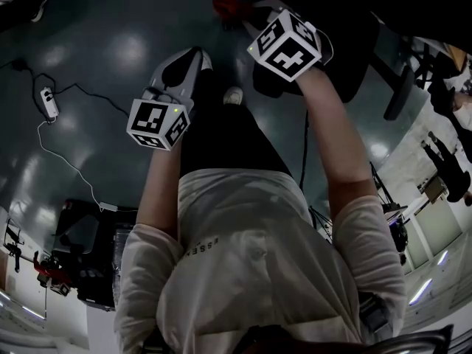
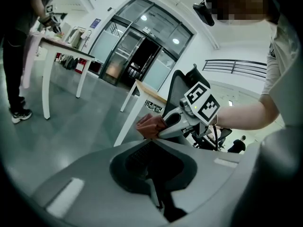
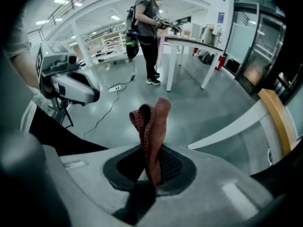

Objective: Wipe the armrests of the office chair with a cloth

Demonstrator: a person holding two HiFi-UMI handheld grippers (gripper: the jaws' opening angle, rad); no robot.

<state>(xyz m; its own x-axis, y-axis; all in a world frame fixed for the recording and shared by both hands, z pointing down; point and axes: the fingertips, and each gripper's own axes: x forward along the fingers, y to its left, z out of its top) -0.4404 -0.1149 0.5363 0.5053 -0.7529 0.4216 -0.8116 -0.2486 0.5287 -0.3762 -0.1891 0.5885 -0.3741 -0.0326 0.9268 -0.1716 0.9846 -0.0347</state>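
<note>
Nearest the head camera is the person's white shirt (image 1: 251, 249). Right gripper (image 3: 150, 176) is clamped on the red cloth (image 3: 150, 124), which hangs just in front of the office chair (image 2: 178, 86). Left gripper (image 1: 190, 63) has its jaws together on nothing, farther from the chair. Armrests cannot be made out. Recommended: lay the cloth flat on an armrest top, maintain the clamp, and wipe end to end.

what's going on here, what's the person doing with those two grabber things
A person holds a gripper in each hand. The right gripper is shut on a red cloth and holds it up in the air near the office chair. The left gripper is shut and empty. The cloth is not touching the chair.
</note>
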